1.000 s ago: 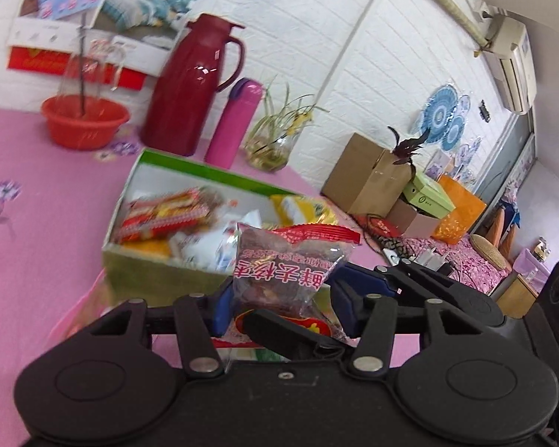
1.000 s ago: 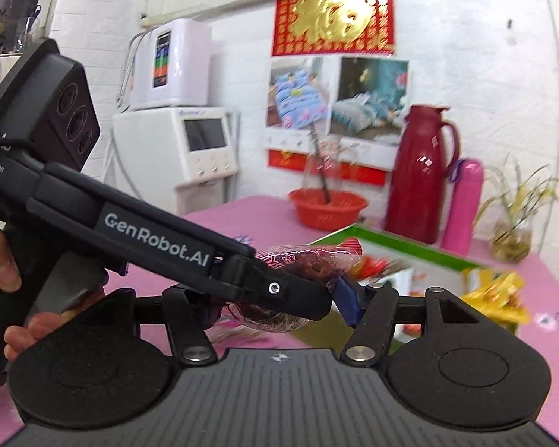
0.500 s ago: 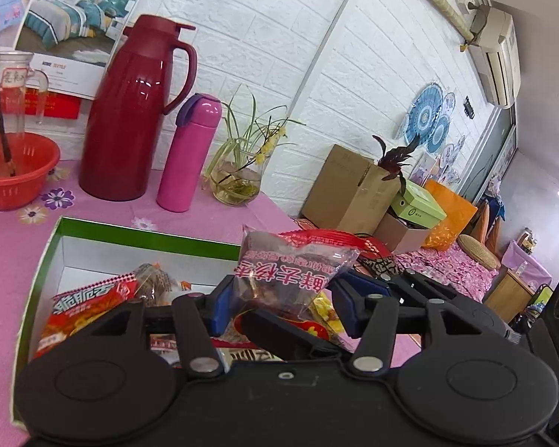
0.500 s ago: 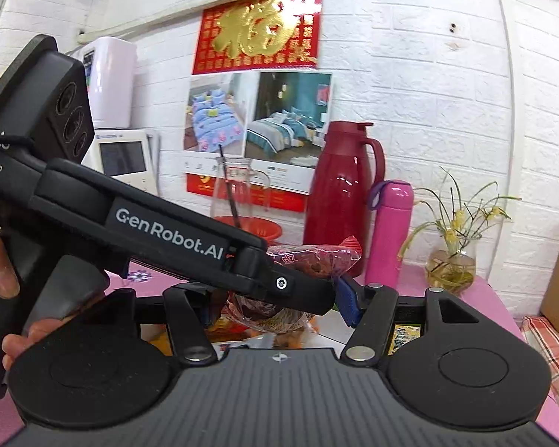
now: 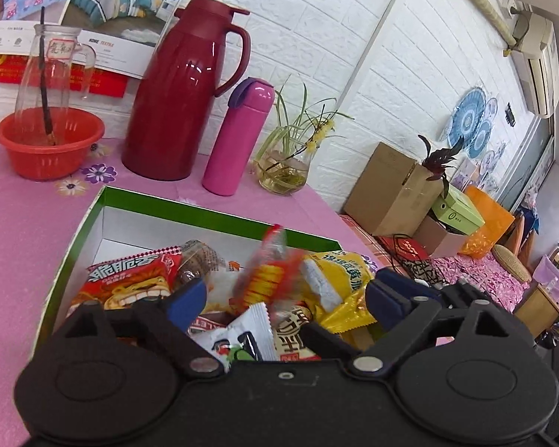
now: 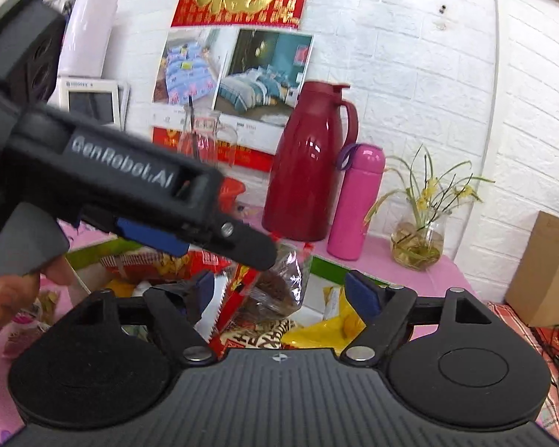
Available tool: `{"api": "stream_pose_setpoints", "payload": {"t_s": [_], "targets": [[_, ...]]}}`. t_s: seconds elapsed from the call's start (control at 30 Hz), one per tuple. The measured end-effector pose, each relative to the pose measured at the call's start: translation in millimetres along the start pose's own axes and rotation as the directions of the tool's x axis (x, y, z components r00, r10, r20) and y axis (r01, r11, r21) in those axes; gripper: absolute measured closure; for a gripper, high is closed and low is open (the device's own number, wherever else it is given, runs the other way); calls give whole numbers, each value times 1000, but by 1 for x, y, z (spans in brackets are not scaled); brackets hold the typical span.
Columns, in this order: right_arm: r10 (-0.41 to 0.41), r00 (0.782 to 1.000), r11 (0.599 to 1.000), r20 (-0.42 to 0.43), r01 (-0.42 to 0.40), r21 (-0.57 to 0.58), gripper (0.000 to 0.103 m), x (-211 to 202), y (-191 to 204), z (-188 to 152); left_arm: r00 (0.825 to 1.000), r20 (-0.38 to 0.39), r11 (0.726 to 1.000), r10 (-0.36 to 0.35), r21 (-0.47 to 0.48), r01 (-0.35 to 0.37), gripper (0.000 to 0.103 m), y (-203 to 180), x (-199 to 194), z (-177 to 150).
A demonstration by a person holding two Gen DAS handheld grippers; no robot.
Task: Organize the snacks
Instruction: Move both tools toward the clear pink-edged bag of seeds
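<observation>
Pink cloth covers the surface (image 5: 22, 231), where a green-rimmed box (image 5: 212, 214) holds a heap of snack packets. Both jaws have just been opening and stand wide apart. A red-and-clear packet (image 5: 268, 279), blurred and perhaps falling, is loose between the left gripper (image 5: 285, 294) fingers, touching neither. The right gripper (image 6: 283, 294) holds nothing. At twelve o'clock stands a maroon jug (image 5: 184, 89).
</observation>
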State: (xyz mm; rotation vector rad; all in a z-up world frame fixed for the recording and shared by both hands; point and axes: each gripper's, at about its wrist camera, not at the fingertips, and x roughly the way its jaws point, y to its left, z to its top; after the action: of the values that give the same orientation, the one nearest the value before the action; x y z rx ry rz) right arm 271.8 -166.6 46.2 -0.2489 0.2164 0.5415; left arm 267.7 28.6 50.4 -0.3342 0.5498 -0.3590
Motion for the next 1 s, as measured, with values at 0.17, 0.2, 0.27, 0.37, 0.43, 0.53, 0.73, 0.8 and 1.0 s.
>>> {"api": "stream_pose_setpoints", "payload": {"t_s": [0.17, 0.2, 0.27, 0.37, 0.43, 0.53, 0.73, 0.8, 1.0], "targets": [[-5, 998, 1000, 69, 4, 5, 0, -34, -1, 8, 1000, 24, 1000, 16, -3, -16, 0, -11, -37, -7], [5, 997, 1000, 73, -5, 4, 0, -42, 0, 8, 999, 29, 1000, 19, -8, -19, 0, -13, -46, -11], [21, 997, 1000, 78, -21, 8, 0, -57, 1, 5, 999, 36, 1000, 22, -19, -21, 0, -14, -63, -20], [24, 996, 1000, 89, -24, 6, 0, -80, 5, -6, 997, 37, 998, 61, -24, -60, 0, -16, -86, -38], [25, 997, 1000, 77, -26, 17, 0, -91, 7, -14, 997, 40, 997, 70, -38, -69, 0, -12, -100, -53], [55, 998, 997, 41, -57, 58, 0, -102, 10, -27, 996, 30, 993, 80, -87, -77, 0, -3, -116, -80], [126, 991, 988, -40, -121, 98, 0, -103, 26, -49, 978, -15, 970, 206, -125, -206, 0, 26, -129, -120], [144, 988, 986, -59, -138, 95, 0, -99, 33, -51, 967, -23, 956, 253, -147, -254, 0, 38, -130, -121], [171, 981, 983, -90, -164, 82, 0, -94, 52, -52, 960, 5, 947, 281, -165, -277, 0, 63, -118, -100]]}}
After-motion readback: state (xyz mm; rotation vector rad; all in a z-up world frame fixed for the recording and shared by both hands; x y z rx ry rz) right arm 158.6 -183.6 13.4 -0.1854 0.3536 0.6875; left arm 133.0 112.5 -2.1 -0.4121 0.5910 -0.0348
